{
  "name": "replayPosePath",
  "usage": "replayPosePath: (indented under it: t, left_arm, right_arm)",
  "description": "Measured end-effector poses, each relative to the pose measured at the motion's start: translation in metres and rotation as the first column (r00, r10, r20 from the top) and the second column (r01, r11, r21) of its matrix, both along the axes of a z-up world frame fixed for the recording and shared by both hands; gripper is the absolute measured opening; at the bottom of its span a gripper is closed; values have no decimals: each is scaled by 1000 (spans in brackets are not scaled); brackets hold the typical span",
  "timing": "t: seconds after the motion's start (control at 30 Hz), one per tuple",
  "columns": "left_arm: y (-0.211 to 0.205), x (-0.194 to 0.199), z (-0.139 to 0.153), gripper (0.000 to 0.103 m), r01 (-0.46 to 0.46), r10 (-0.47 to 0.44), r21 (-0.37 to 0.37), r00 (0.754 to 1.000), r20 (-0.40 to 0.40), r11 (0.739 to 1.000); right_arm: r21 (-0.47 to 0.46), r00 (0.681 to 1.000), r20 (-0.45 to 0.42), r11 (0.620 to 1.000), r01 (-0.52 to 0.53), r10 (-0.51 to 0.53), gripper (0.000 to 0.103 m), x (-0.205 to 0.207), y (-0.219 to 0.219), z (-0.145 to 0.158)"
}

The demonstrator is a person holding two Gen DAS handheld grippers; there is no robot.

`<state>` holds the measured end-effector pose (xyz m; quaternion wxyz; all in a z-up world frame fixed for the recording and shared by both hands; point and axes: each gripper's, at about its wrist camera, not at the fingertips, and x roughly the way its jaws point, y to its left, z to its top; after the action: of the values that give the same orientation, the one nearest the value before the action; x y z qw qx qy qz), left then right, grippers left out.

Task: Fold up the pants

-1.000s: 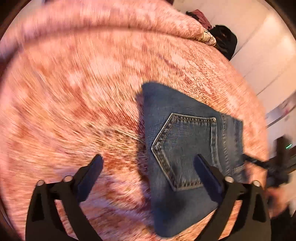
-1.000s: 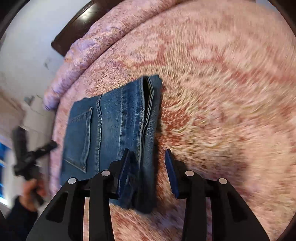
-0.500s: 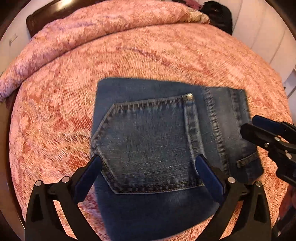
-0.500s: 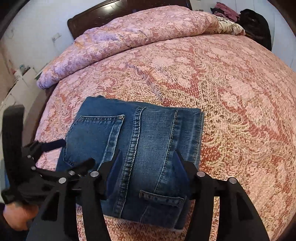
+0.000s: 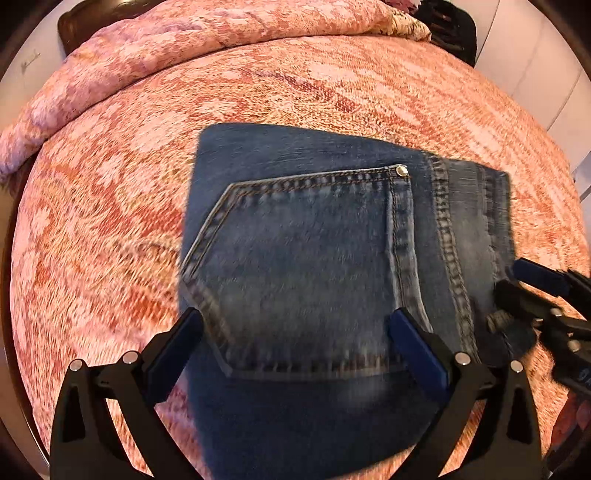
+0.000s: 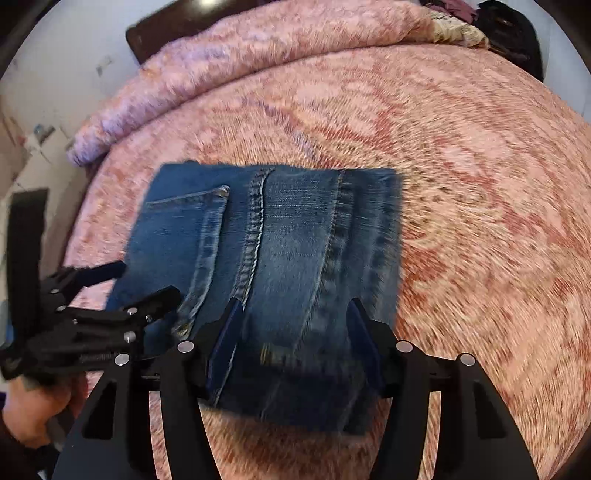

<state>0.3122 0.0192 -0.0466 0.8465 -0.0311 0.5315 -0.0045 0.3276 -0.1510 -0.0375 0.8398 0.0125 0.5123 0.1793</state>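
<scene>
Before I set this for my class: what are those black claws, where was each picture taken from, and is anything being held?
No robot here: a person holds a two-finger clamp in each hand, each with a camera looking along its fingers. The left gripper shows in its own view; the right gripper in the other. Each camera also catches the other clamp at its picture's edge. Folded blue jeans lie on a pink patterned bedspread, back pocket up. Both clamps stand open above the denim, so nothing is held. A black bag sits at the bed's far corner.
</scene>
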Motion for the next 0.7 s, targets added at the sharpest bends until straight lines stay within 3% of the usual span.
replayPosePath:
  t: [0.13,0.17,0.2,0.23,0.5,0.6,0.7]
  left_arm:
    - [11,-38,14,101,-14,13,28,999,47,999]
    - [12,-48,17,101,-12,10,40,998,63,999]
    - [13,-58,19,101,-22,18,60,997,75,998]
    - [15,-72,20,101,-36,30,68,996,82,997]
    - [22,-151,16,101,-76,75,17,994,81,997]
    - [16,-171,22,101,-56,47,56,988,150,997]
    - [12,-185,29,101,-50,33,70,976,217,996]
  right_arm:
    - [40,999,21,999,28,-29,58,-39,-24,12]
    - [50,999,19,998,36,-37,62,-49,-28,13]
    - [55,999,16,997,46,-47,74,-58,-32,14]
    - [54,998,13,997,57,-57,77,-68,-36,14]
    - [45,992,-60,992,114,-111,77,-142,-39,-5]
    - [5,993,-8,993,118,-118,77,-160,-32,-1]
    - [-50,987,109,991,121,-115,77,-180,-27,10]
